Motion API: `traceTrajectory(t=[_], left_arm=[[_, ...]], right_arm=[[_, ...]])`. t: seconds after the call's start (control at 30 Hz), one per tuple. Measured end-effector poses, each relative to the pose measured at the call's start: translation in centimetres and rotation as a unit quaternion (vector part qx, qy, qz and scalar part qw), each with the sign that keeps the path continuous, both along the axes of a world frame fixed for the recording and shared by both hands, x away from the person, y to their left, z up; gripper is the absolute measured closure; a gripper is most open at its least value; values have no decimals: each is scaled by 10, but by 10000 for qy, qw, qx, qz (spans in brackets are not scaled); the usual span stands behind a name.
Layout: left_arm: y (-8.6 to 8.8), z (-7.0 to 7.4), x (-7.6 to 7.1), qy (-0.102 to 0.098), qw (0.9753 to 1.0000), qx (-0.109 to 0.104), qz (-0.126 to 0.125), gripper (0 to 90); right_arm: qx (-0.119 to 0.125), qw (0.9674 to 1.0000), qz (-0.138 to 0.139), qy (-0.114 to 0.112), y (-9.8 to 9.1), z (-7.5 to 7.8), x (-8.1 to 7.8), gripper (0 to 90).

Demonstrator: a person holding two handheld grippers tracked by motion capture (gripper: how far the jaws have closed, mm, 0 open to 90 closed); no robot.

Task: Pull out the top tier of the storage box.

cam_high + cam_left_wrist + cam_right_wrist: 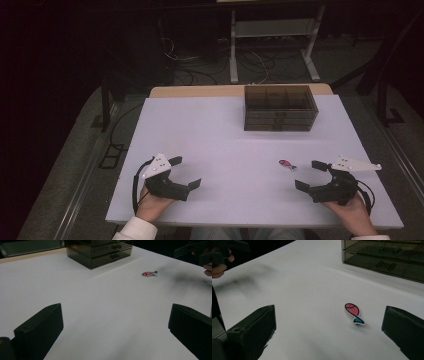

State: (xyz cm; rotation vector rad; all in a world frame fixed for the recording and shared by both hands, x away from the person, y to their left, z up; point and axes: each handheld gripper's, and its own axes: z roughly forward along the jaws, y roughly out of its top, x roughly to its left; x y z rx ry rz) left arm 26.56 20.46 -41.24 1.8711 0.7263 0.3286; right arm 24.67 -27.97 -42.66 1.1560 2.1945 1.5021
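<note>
Two grippers sit low on my white bench point(225, 130), one at each near corner. From the high view I read the left gripper point(189, 172) at about 7 o'clock and the right gripper point(310, 175) at about 5 o'clock, each gripped by a hand coming in from the near edge. That view also gives me the whole layout: the smoky drawer box point(280, 108) stands at roughly 1 o'clock near the far edge, and the little pink fish point(287, 164) with its blue tail lies flat on the bench just at 10 o'clock from the right gripper.

The right gripper view brings me what the overhead cannot: the fish point(354, 313) up close, its pink body toward the far side and its blue tail toward me, lying ahead of the jaws and nearer the right-hand one, touching neither. It also shows the handles on the drawer fronts point(387, 257).

The left gripper view shows the fish point(149, 273) far off at 1 o'clock, well apart from its jaws, with only bare bench between them.

Both pairs of jaws stand spread wide and grip nothing.
</note>
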Motion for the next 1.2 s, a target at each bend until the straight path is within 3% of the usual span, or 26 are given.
traceTrajectory(t=[1.2], left_arm=[[-1, -2, 1, 61, 9999, 39, -78, 0]], right_arm=[[-5, 10000, 52, 43, -1, 11, 0, 0]])
